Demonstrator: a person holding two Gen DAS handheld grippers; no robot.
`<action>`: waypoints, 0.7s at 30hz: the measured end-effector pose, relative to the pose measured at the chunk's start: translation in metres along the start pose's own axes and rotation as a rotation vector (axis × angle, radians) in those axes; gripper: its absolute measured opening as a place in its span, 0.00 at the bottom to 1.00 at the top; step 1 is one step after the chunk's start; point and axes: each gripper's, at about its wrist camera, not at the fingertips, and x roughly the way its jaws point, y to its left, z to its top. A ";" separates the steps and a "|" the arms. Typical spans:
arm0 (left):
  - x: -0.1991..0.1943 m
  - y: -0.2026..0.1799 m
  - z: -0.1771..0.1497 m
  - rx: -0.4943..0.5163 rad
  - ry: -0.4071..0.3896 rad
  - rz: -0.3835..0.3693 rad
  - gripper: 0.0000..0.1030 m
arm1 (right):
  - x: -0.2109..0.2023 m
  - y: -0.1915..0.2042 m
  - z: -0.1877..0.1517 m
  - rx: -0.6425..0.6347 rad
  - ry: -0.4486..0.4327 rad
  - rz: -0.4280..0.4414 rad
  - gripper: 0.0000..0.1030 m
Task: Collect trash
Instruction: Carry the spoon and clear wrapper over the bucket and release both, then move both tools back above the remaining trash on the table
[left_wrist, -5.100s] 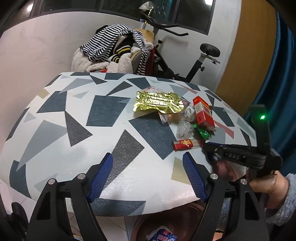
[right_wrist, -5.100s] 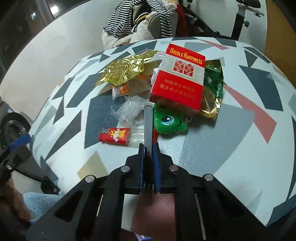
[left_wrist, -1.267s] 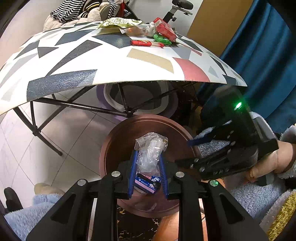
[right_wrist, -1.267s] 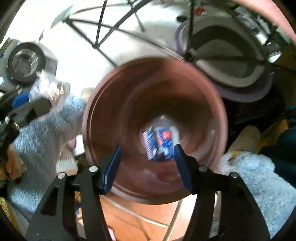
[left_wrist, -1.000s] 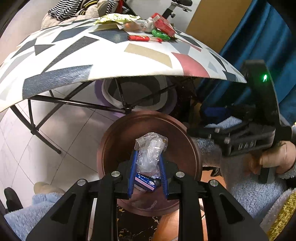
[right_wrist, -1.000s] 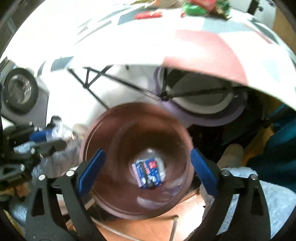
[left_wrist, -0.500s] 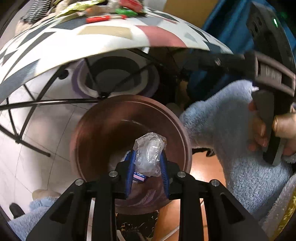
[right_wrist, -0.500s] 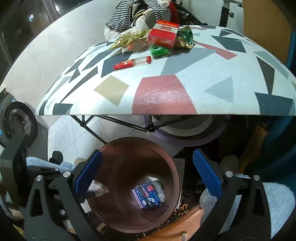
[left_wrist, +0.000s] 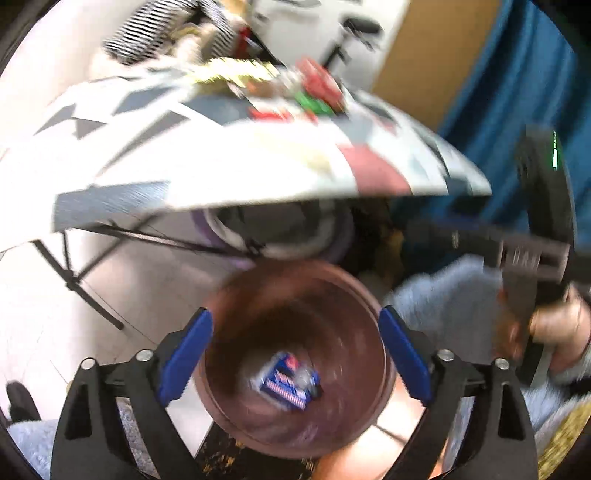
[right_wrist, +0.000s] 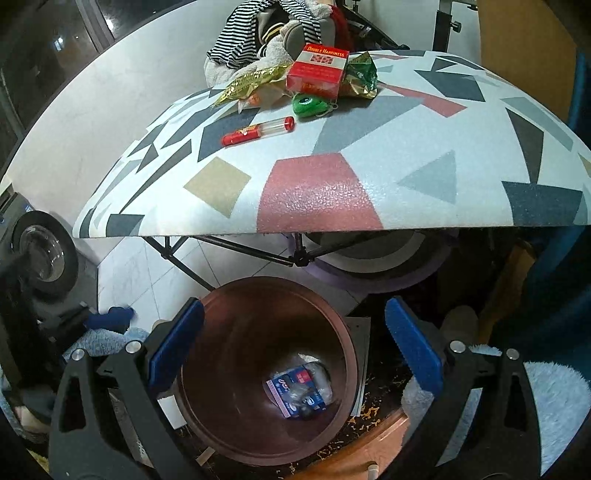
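Both claws gaping, empty over bin (right_wrist: 343, 332) — left gripper (left_wrist: 295, 354) just sprung apart, right gripper (right_wrist: 293, 341) nearer lighter (right_wrist: 258, 131), up-table, lying crosswise.

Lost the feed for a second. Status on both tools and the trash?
Left tool just opened, empty. Right tool open, empty. Clear wrapper in brown bin. More trash on table; path clear.

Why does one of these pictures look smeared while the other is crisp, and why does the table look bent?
Left wrist view: motion blur smears the table and the blue packet in the brown bin. Right wrist view: sharp, the red box lettering is readable, with a soft sheen on the tabletop. Both views: the fisheye lens bows the table's straight edge and darkens the corners.
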 end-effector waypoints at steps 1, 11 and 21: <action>-0.007 0.004 0.003 -0.018 -0.031 0.017 0.90 | 0.000 0.000 0.001 0.001 -0.002 -0.002 0.94; -0.051 0.018 0.041 -0.024 -0.188 0.134 0.93 | -0.014 0.012 0.016 -0.065 -0.052 -0.031 0.94; -0.075 0.031 0.071 -0.018 -0.263 0.189 0.94 | -0.038 0.029 0.046 -0.168 -0.144 -0.065 0.94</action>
